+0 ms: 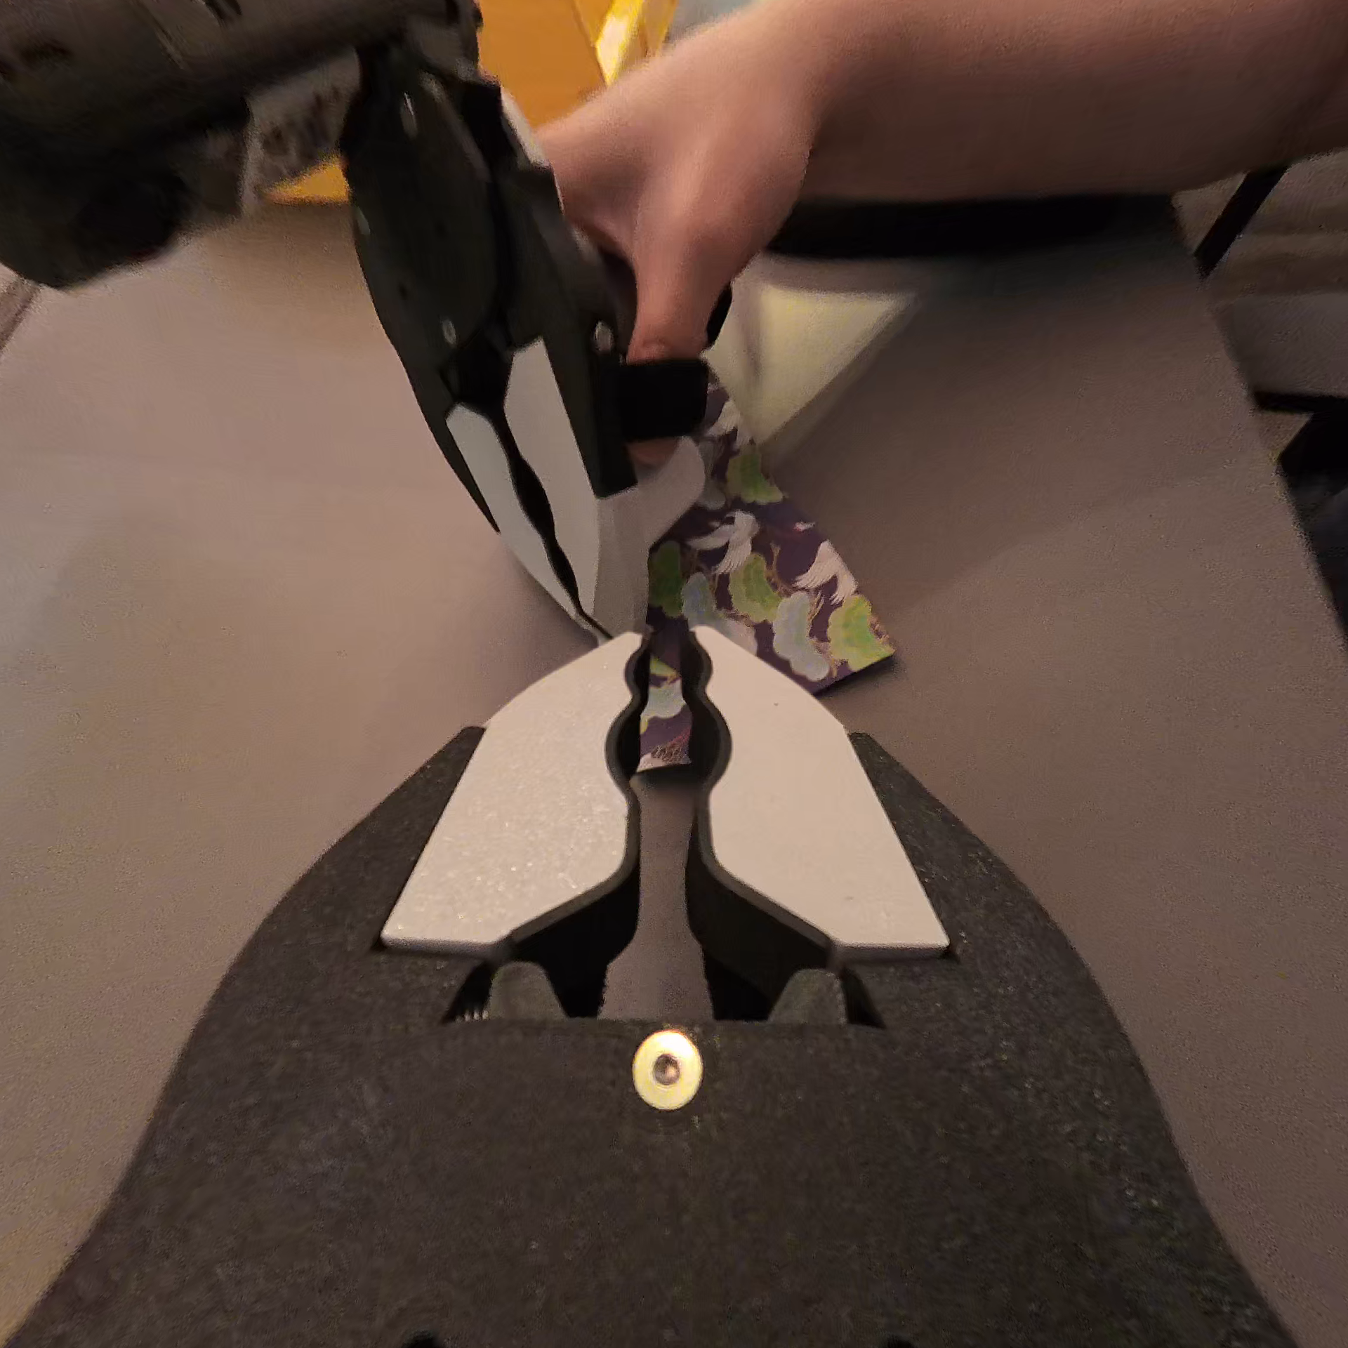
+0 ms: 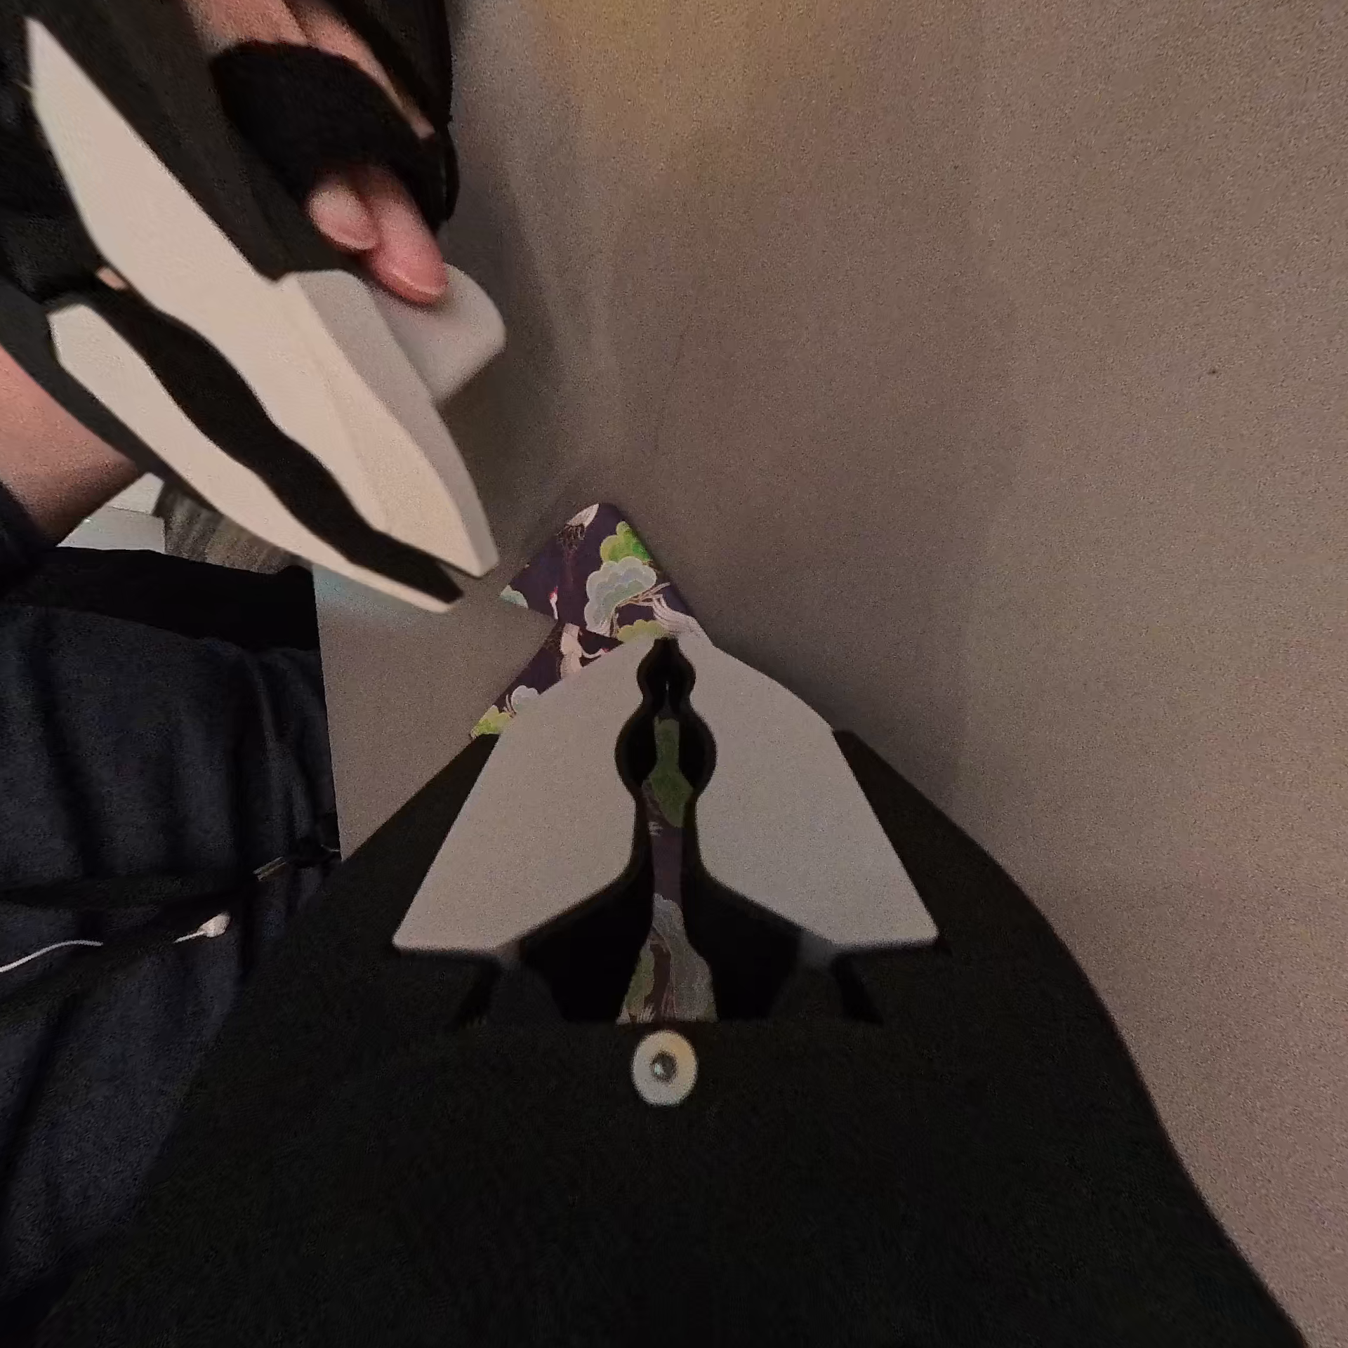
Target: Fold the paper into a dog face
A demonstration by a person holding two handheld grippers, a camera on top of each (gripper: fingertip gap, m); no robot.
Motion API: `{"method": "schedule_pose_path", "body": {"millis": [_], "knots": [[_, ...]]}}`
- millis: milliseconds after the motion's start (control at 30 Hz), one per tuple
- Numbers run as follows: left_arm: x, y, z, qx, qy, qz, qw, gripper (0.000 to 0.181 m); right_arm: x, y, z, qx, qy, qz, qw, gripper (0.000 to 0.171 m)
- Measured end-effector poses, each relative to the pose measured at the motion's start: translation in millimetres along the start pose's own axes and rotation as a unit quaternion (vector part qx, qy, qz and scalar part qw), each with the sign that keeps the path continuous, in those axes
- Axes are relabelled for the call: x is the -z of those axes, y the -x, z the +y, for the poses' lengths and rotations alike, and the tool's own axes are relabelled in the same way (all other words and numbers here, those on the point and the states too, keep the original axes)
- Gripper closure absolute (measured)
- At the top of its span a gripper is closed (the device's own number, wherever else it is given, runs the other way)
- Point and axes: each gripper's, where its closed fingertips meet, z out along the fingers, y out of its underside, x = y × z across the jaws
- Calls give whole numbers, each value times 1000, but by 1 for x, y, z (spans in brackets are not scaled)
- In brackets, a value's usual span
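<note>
On the grey desk (image 1: 255, 583), away from its edges: patterned paper (image 1: 788, 583), folded. Left gripper (image 1: 667, 642) fingers slightly parted, paper between them, grip uncertain. Right gripper (image 2: 667, 645) fingers nearly closed around the paper

Left gripper (image 1: 667, 649) nearly closed over folded purple crane-patterned paper (image 1: 773, 583) on grey table (image 1: 219, 583); right gripper (image 1: 583, 620) adjacent.

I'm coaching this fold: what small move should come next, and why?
Probably press the right gripper along the paper to sharpen its crease: it is shut, tips down over the paper, which lies on the table, with the left gripper at one corner.
</note>
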Motion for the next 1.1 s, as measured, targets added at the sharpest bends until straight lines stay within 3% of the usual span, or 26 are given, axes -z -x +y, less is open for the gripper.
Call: {"method": "schedule_pose_path", "body": {"millis": [33, 433, 733, 867, 933, 1100], "knots": [[-6, 0, 7, -2, 17, 2, 1000, 173, 0, 0, 0, 0, 0, 0, 1000, 170], [-26, 1, 37, -13, 86, -14, 996, 181, -1, 2, 0, -9, 2, -3, 1000, 170], [-26, 3, 37, 112, 86, 15, 990, 181, -1, 4, 0, -48, 25, -31, 998, 170], [-26, 3, 37, 113, 88, 23, 989, 181, 5, 24, -18, -69, -4, -95, 993, 170], [-26, 3, 37, 114, 88, 24, 989, 181, 0, 17, -14, -81, 35, -67, 994, 170], [-26, 3, 37, 109, 88, 21, 990, 180, -12, 13, -12, -135, 95, -98, 981, 170]]}}
